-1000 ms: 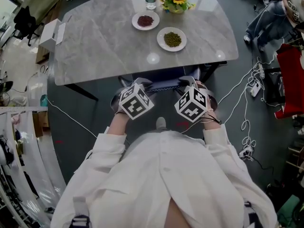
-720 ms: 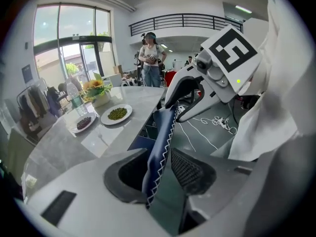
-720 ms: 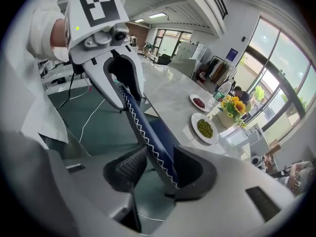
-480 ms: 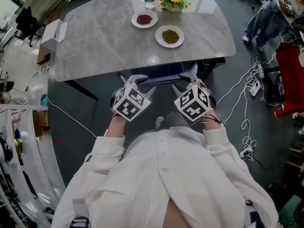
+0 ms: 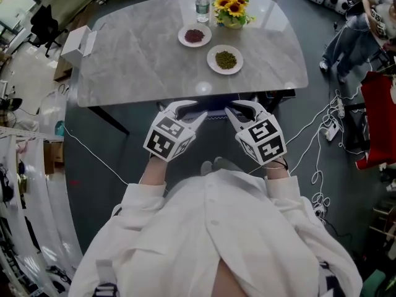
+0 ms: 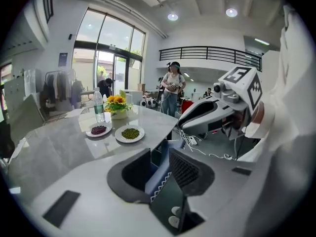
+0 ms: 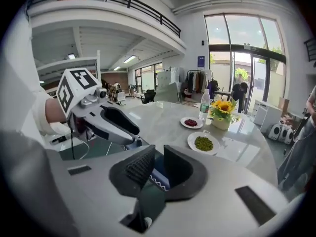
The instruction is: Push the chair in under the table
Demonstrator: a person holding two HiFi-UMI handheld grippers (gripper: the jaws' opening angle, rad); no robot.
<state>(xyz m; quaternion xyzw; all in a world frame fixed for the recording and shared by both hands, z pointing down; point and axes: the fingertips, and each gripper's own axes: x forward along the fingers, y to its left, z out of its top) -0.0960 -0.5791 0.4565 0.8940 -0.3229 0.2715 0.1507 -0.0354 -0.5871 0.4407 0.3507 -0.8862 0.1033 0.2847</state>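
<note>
While the person in the white shirt faces the near edge of the grey marble-patterned tabletop (image 5: 136, 60), a white rectangular box (image 5: 77, 42) lies at its far left corner. Left tool (image 5: 189, 111): held above the near edge and pointing down and forward, its jaws closing with a gap between them. Blue fabric shows through that gap, and the pads are not pressing on it. Between the two tools, the dark blue chair with white zigzag stitching (image 5: 213, 114) is tucked under the tabletop, with only the top of its back showing. Right tool (image 5: 240, 110): near the left one, jaws closing on a narrower gap, not clamped on anything. Further back stand a white plate of dark red bits (image 5: 194, 35), a clear water bottle (image 5: 202, 6), a white plate of green bits (image 5: 225, 59) and a vase of sunflowers (image 5: 232, 8). Loose white cables (image 5: 322, 141) lie on the floor at right.
</note>
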